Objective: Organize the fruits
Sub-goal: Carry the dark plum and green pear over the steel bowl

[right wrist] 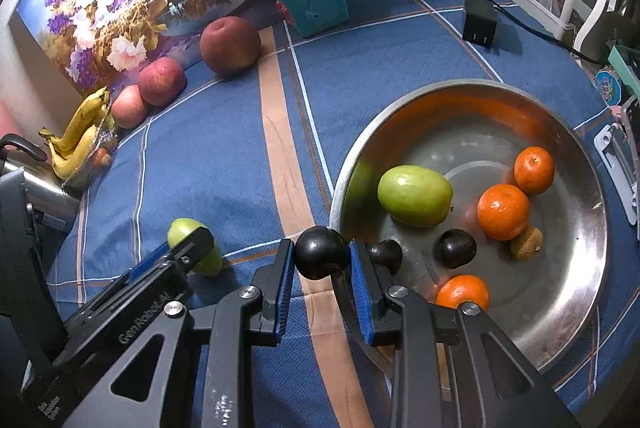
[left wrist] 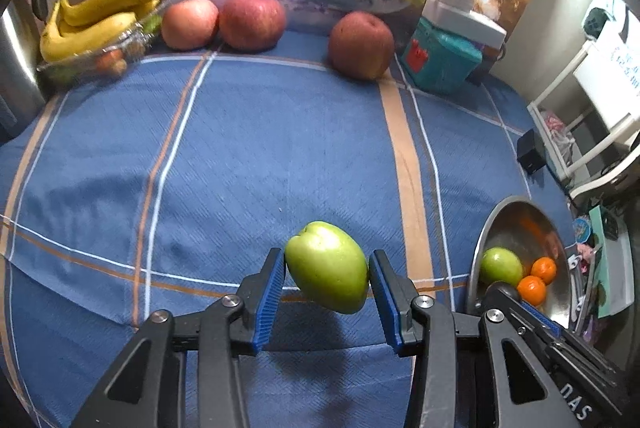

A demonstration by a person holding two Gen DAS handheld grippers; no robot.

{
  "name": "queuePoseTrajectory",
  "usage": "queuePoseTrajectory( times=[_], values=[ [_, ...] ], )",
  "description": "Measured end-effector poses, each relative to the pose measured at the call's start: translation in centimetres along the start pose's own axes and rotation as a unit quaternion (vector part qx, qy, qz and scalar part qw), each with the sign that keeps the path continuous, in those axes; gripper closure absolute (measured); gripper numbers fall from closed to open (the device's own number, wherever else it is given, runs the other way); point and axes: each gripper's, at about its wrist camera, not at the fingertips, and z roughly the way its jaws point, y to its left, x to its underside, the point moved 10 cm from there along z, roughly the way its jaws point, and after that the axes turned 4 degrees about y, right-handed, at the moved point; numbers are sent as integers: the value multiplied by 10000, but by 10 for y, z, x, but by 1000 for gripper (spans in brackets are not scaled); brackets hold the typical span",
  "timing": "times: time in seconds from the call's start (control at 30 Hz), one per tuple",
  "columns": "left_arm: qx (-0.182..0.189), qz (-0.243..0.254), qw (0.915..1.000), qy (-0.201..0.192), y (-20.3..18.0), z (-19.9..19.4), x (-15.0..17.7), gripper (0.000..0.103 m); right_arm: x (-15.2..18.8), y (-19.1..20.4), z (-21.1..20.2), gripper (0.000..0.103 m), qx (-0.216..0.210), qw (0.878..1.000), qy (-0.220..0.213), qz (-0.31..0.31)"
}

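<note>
The right gripper (right wrist: 322, 268) is clamped on a dark plum (right wrist: 321, 251), held just short of the steel bowl's (right wrist: 568, 340) near rim, which lies ahead and to its right. The left gripper (left wrist: 327, 286) has a green fruit (left wrist: 328, 266) between its pads, long axis slanting across them. The left pad touches; the right seems barely off, so I cannot tell whether it grips. The bowl lies to its right, partly hidden by the other tool. Farther ahead sit red apples (left wrist: 251, 21) and bananas (left wrist: 96, 16).

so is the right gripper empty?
No, the right gripper has its blue pads closed on a dark round fruit, held just outside the rim of the metal bowl.
</note>
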Motion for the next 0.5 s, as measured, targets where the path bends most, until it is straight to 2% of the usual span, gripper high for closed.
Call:
queuePoseTrajectory(
  times=[0.23, 0.5],
  values=[
    [4, 18, 9996, -265, -3, -30, -9, 57, -4, -3, -16, 74, 12, 9999, -167, 18],
    [43, 76, 9996, -283, -16, -39, -9, 57, -8, -10, -29, 74, 38, 9995, -311, 53]
  ],
)
